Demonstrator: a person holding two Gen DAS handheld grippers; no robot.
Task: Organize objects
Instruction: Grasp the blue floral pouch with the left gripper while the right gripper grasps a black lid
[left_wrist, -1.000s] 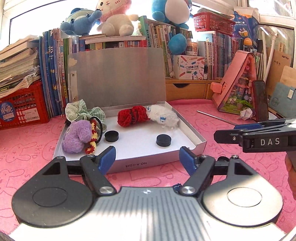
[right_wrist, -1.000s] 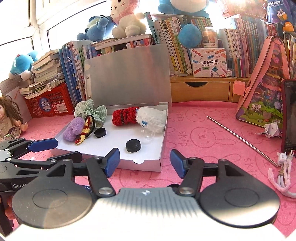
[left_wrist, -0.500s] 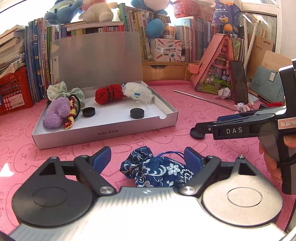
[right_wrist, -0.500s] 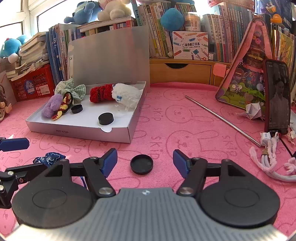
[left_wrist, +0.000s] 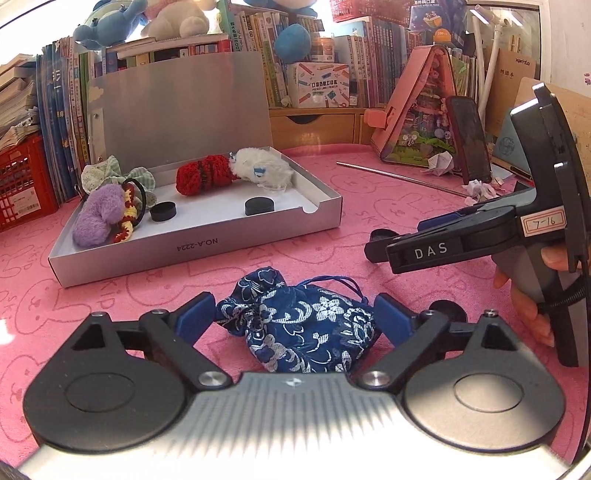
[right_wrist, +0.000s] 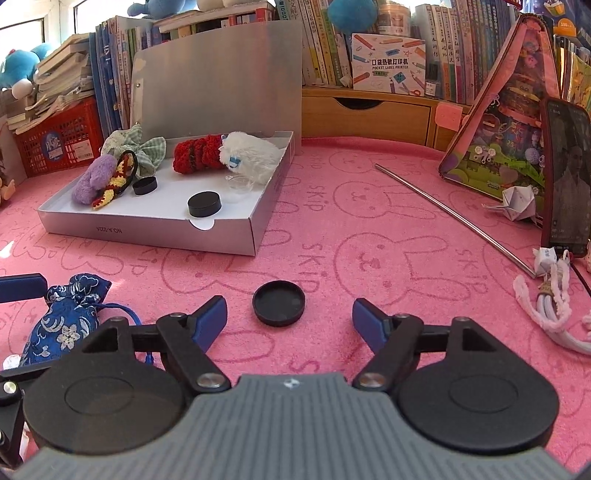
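Observation:
A blue floral drawstring pouch lies on the pink mat between the blue pads of my left gripper. Its jaws are opening and stand just clear of the pouch on both sides. My right gripper is also opening, low over the mat, with a black round cap lying just ahead, between its fingertips and untouched. Further back, the open silver box holds a purple plush, a red crochet piece, a white fluffy item and two black caps. The pouch also shows at the left of the right wrist view.
The box lid stands upright behind the box. A metal rod lies on the mat at right, near a phone, a pink house-shaped case and a white cord bundle. Books, plush toys and a red crate line the back.
Both grippers have come down towards the mat and their jaws have widened. The pouch has come into view between the left fingers, and the black cap between the right fingers.

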